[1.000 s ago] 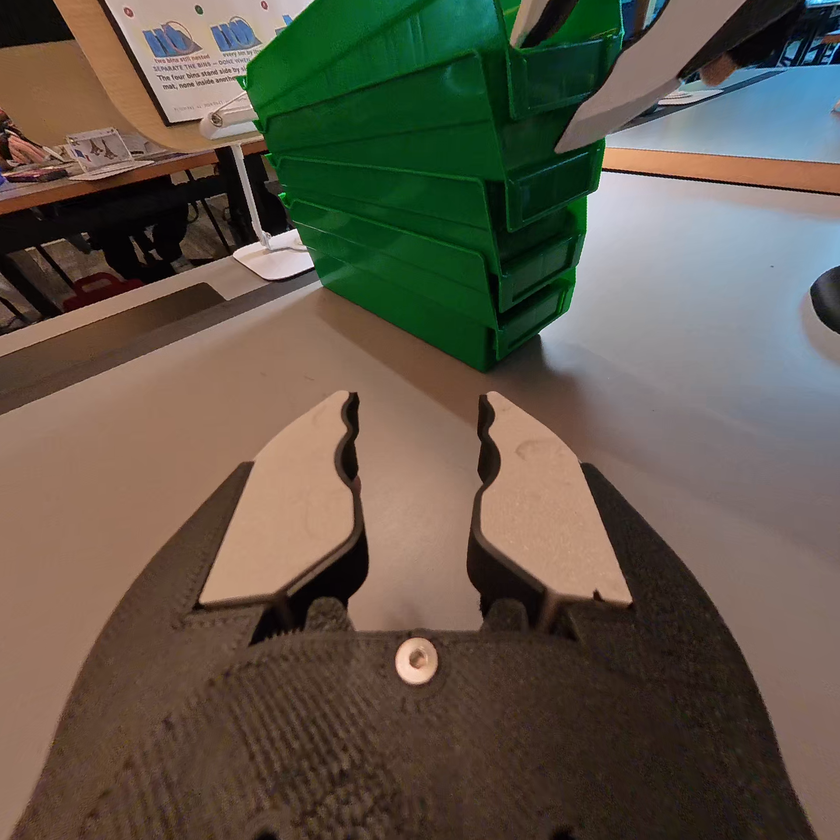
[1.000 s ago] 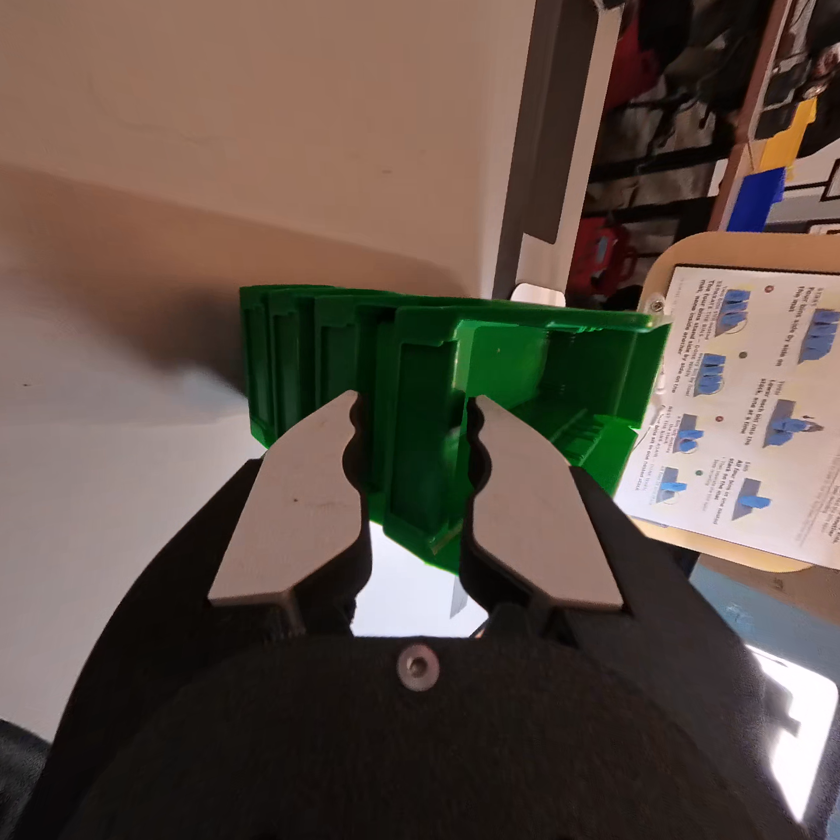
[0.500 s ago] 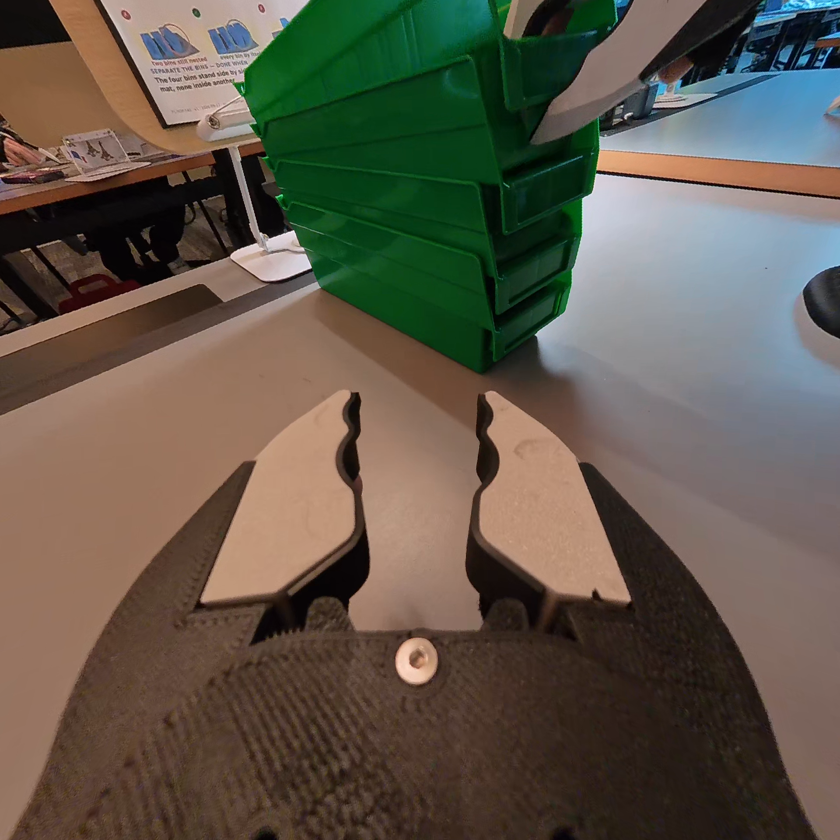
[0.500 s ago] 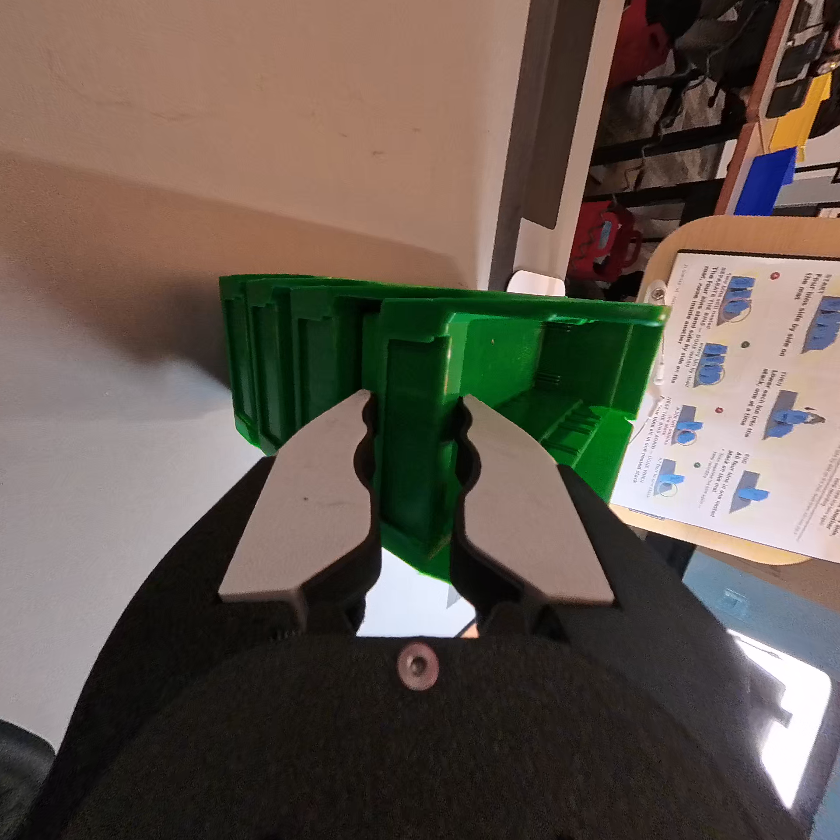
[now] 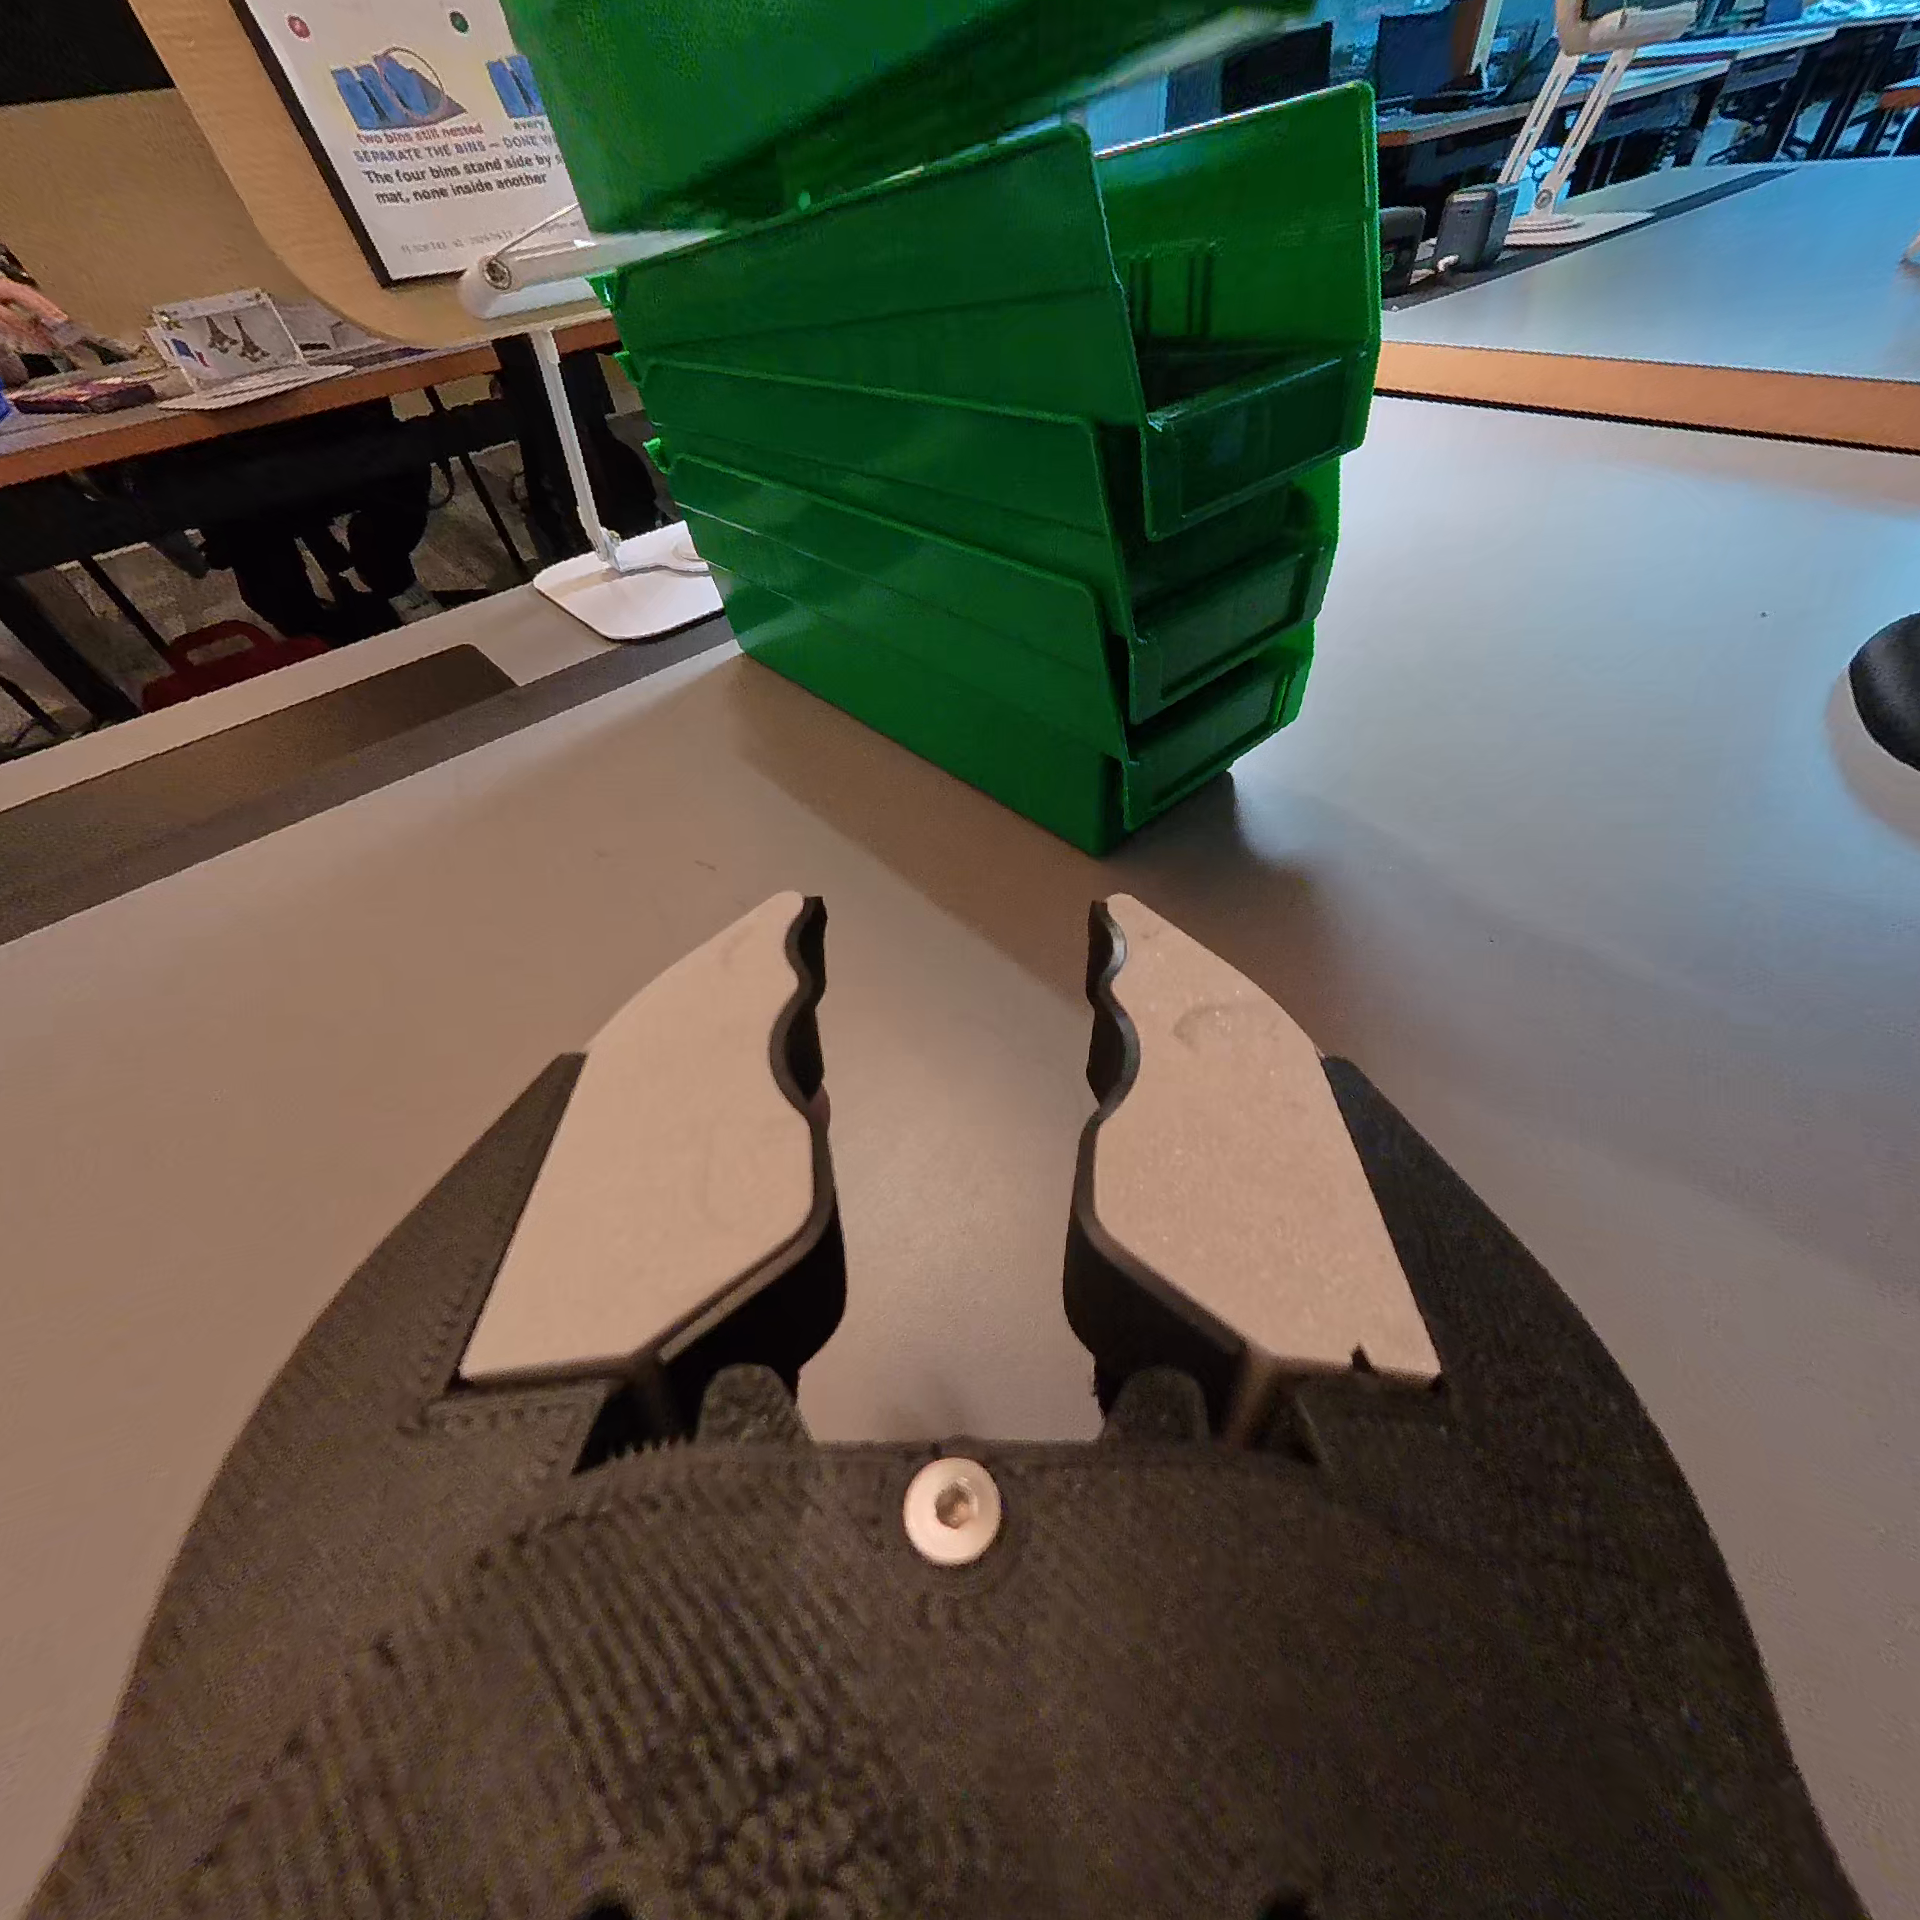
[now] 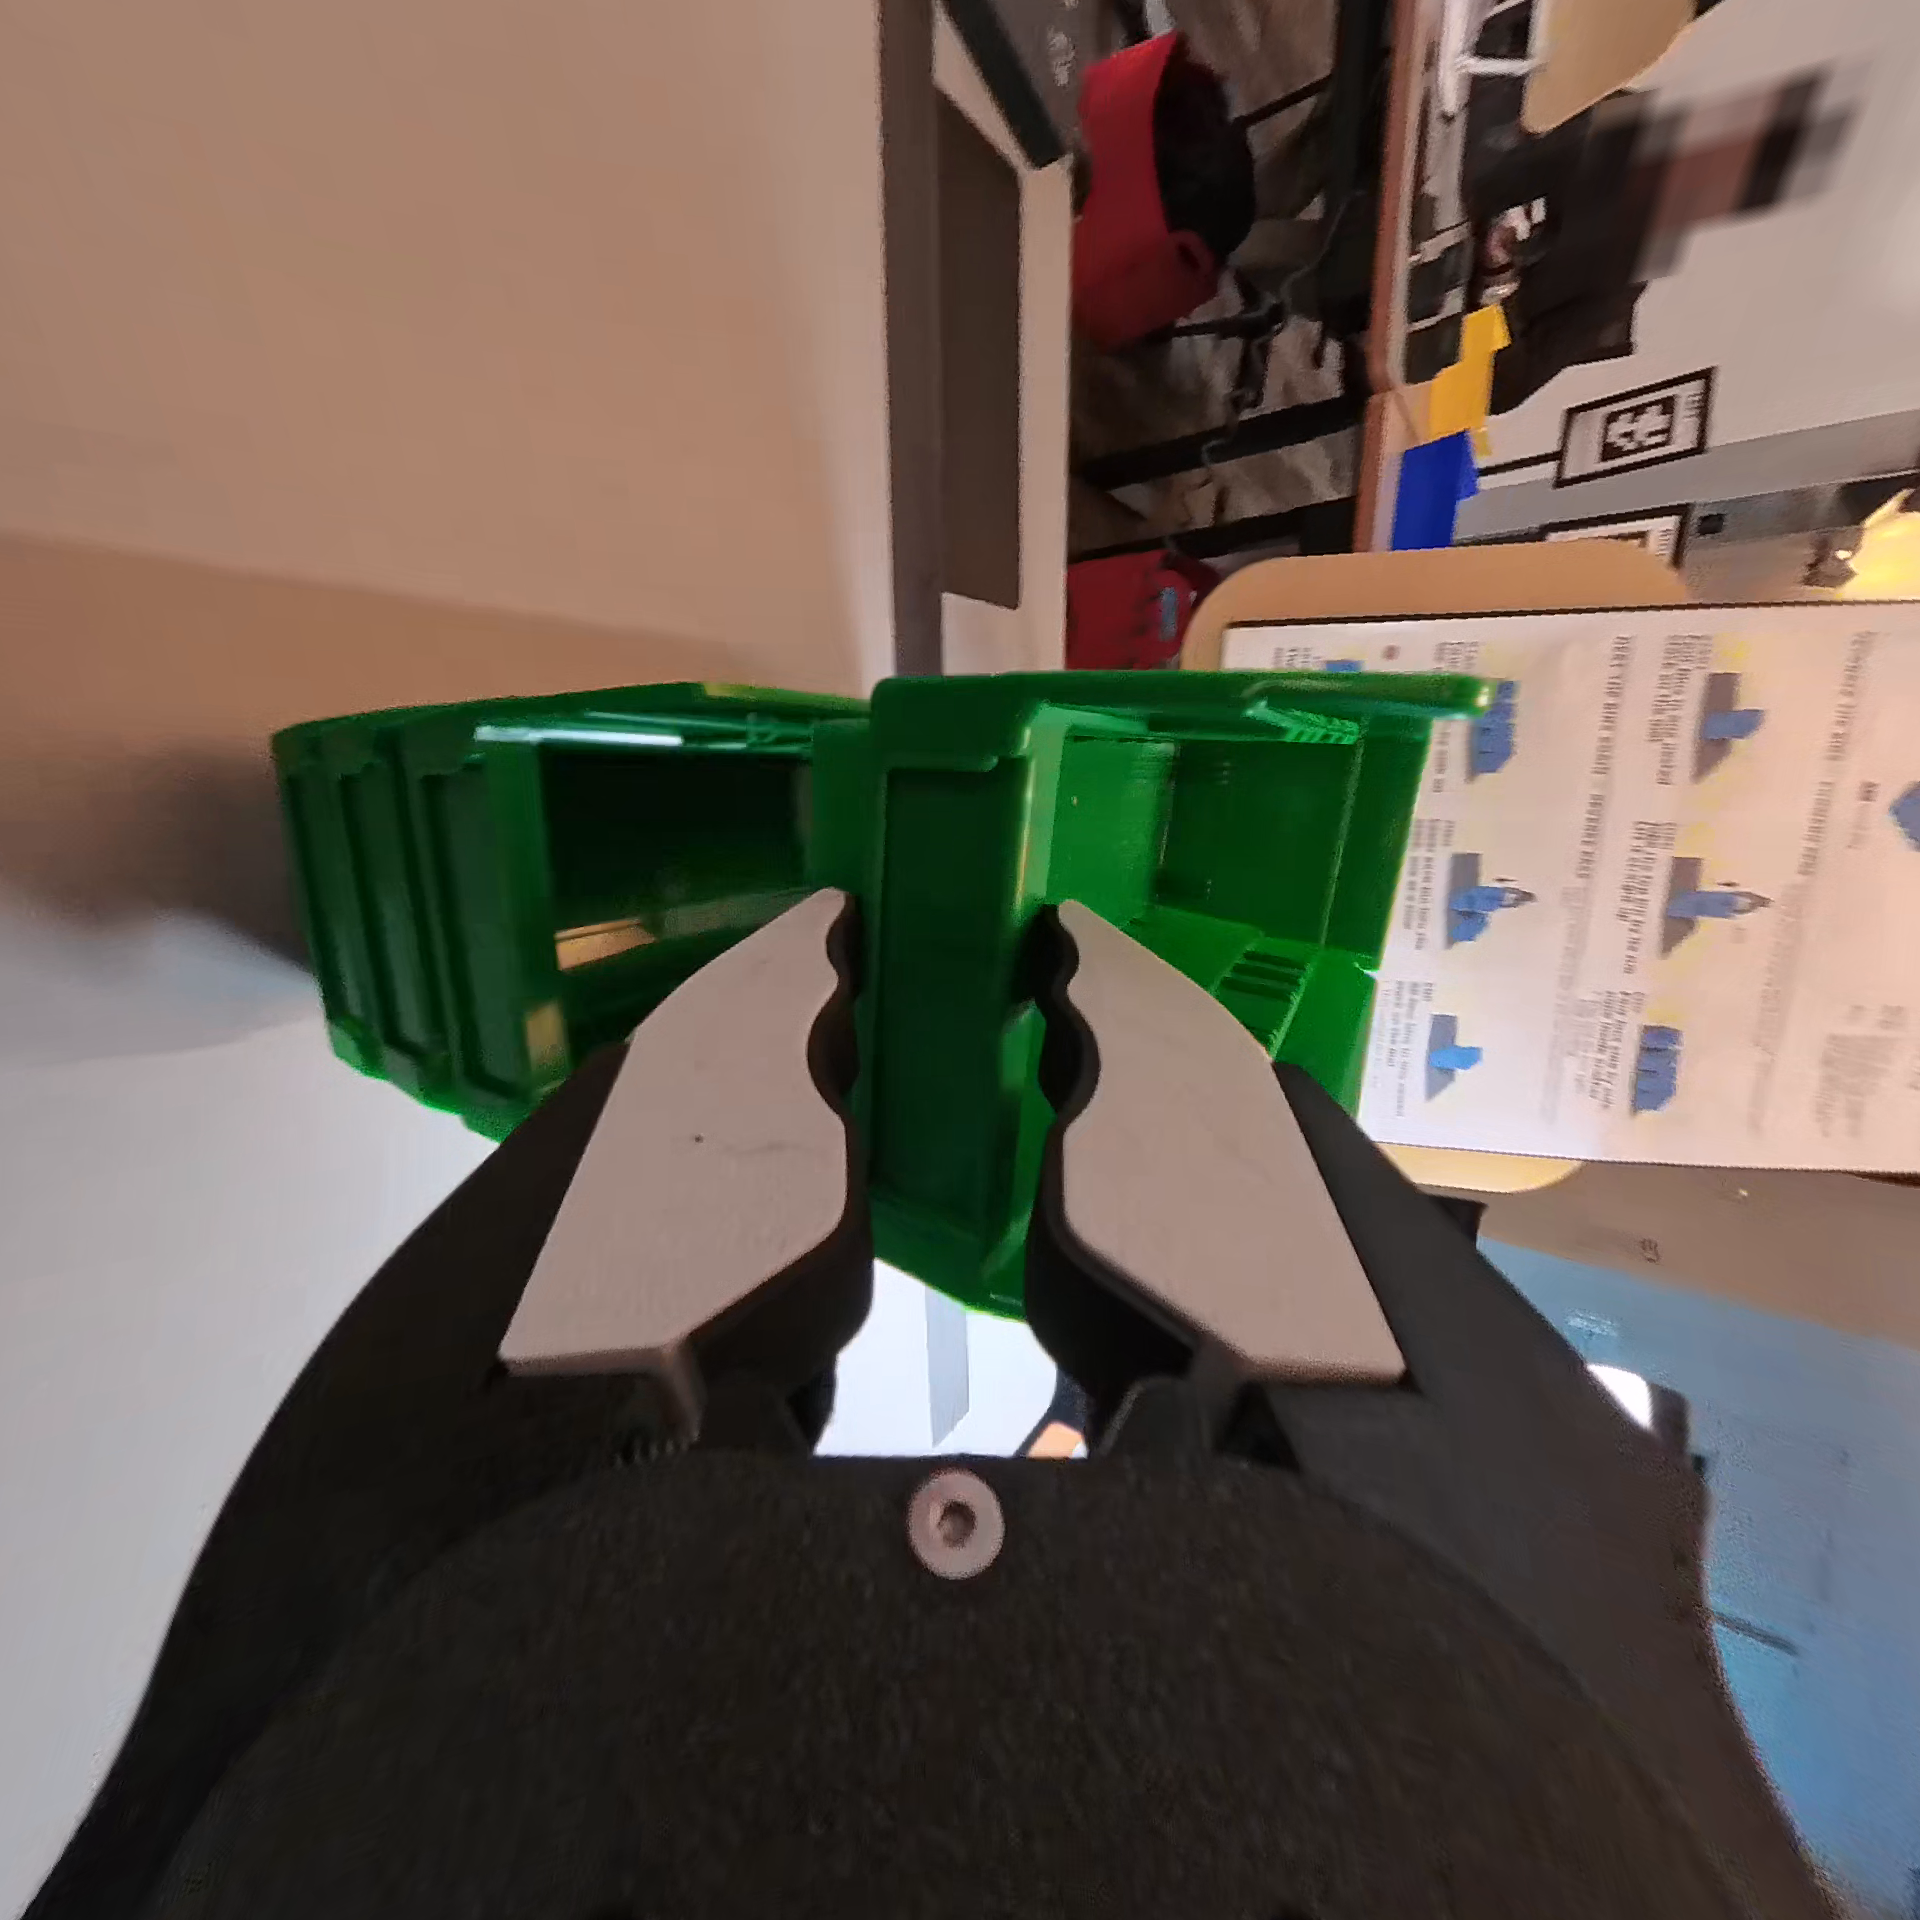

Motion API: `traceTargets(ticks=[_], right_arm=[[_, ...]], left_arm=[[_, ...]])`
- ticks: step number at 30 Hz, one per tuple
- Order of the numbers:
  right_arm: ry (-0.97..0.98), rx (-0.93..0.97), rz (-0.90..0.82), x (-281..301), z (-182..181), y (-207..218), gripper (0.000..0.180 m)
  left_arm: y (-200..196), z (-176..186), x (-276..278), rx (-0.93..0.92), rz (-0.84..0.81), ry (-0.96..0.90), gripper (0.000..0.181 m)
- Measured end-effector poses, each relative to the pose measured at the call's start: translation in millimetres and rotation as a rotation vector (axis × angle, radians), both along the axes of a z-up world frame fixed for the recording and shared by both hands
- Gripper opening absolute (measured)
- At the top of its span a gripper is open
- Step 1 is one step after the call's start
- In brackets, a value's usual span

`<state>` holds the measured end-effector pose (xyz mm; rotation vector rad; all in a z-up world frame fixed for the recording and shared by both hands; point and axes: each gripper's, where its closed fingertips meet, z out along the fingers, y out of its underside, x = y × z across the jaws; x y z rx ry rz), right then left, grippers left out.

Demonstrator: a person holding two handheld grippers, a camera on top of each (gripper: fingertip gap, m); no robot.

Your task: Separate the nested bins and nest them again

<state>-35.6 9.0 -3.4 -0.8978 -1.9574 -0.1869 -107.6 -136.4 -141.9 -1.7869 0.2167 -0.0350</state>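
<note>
Three green bins [image 5: 935, 540] stand nested in a stack on the grey table [image 5: 1558, 935]. A fourth green bin, the top bin [image 5: 769, 94], hangs blurred just above the stack, lifted clear of it. My right gripper [image 6: 945, 914] is shut on the front lip of that top bin [image 6: 940, 997], with the stack [image 6: 436, 894] to its left in the right wrist view. My left gripper [image 5: 956, 909] is open and empty, low over the table in front of the stack, a short way from it.
A white lamp stand [image 5: 623, 592] sits behind the stack at the table's far left edge. An instruction board [image 5: 416, 135] stands behind it and also shows in the right wrist view [image 6: 1662, 883]. A dark round object [image 5: 1886, 686] lies at the right edge. There is about 20 centimetres between the tips of the two grippers.
My right gripper closed on the top bin's front lip and lifted that bin up off the stack. The left gripper has stayed in place, open.
</note>
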Motion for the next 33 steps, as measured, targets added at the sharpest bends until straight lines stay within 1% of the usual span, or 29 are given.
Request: traceTargets(ticks=[4,7,9,11,16,27,30,33], right_arm=[[0.075,0.042,-0.005,4,34,4,0.032],[0.110,0.080,-0.016,16,53,10,0.032],[0.116,0.101,-0.024,30,57,15,0.032],[0.110,0.121,-0.037,45,51,22,0.032],[0.065,0.159,-0.093,88,12,48,0.032],[-0.068,0.124,-0.185,182,-118,116,0.032],[-0.079,0.129,-0.217,200,-144,135,0.032],[-0.084,0.114,-0.236,212,-163,149,0.032]], left_arm=[[0,1,-1,0.004,0.003,0.000,0.049],[-1,1,-1,0.006,0.006,0.000,0.049],[-1,2,-1,0.007,0.005,0.000,0.049],[0,1,-1,0.005,0.005,0.001,0.048],[0,-1,-1,-0.005,0.004,0.006,0.049],[3,-7,-2,-0.038,0.011,0.002,0.048],[4,-8,-2,-0.041,0.012,-0.004,0.048],[4,-10,-3,-0.051,0.011,-0.005,0.048]])
